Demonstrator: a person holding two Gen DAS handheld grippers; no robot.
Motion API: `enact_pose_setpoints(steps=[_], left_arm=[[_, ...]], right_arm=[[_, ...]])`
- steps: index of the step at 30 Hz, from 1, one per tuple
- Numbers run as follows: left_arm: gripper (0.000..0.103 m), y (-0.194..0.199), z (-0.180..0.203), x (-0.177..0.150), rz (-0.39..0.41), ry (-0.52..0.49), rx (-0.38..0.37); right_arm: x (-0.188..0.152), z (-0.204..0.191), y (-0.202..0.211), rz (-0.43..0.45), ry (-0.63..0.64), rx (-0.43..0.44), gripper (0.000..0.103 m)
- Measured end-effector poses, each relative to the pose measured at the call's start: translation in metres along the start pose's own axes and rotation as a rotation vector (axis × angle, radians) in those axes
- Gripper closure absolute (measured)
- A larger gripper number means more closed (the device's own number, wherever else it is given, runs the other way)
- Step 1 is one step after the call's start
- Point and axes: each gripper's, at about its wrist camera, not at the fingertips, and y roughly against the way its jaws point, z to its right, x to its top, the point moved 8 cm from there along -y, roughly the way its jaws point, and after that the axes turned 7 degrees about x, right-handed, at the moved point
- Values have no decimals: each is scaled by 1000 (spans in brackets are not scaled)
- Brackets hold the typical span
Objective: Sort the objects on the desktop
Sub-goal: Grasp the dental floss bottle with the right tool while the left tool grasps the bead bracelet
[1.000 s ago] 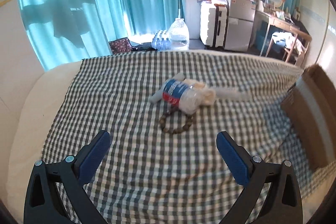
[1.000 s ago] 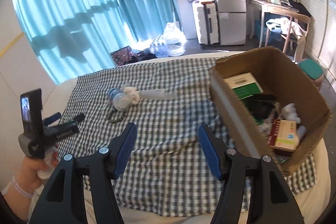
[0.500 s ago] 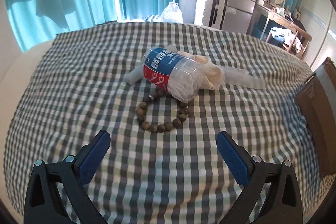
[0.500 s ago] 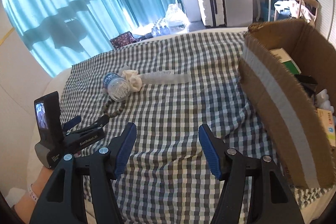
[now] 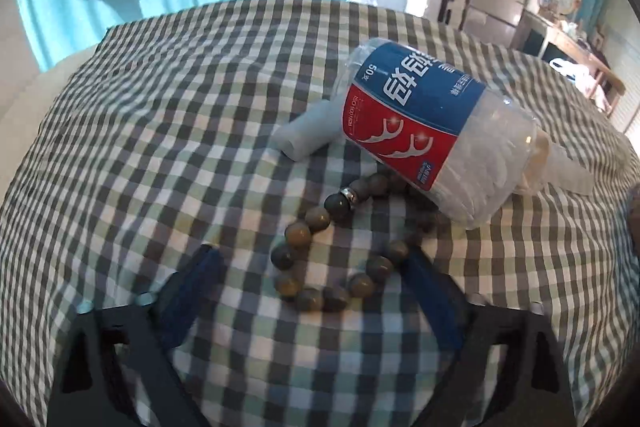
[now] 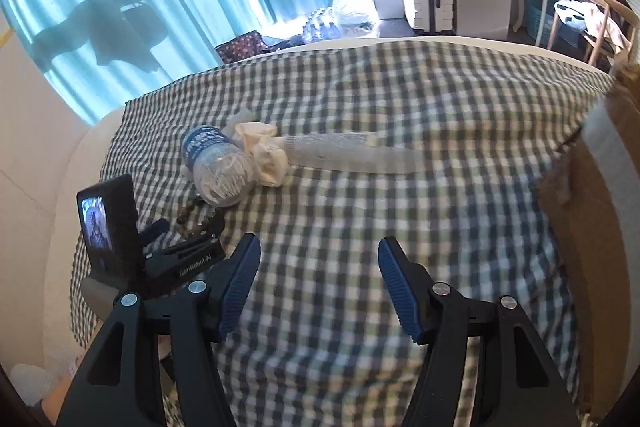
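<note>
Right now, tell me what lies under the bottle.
The plastic bottle lies over part of the bead bracelet and a pale tube. The bracelet's covered beads and the tube's middle are hidden.

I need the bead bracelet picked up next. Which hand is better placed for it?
Left. The left gripper has its closing fingers on either side of the bead bracelet, not yet pressing. The right gripper is open over bare checked cloth, away from the beads.

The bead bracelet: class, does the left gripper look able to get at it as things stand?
Probably yes. The left gripper already straddles the bead bracelet, its jaws closing with the near beads between them. Only the far beads are tucked under the plastic bottle, which lies on them.
</note>
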Motion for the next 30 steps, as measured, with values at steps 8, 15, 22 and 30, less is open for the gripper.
enact_pose_setpoints(steps=[8, 15, 22, 30], left_arm=[[84, 11, -27, 1, -14, -89, -146], [90, 12, -76, -6, -54, 26, -190], [89, 14, -89, -11, -84, 59, -247], [92, 17, -91, -10, -56, 100, -294]], right_arm=[[44, -96, -51, -19, 139, 161, 42], [49, -116, -125, -135, 109, 182, 40], [26, -115, -160, -193, 216, 60, 39], [7, -100, -144, -236, 99, 114, 41]])
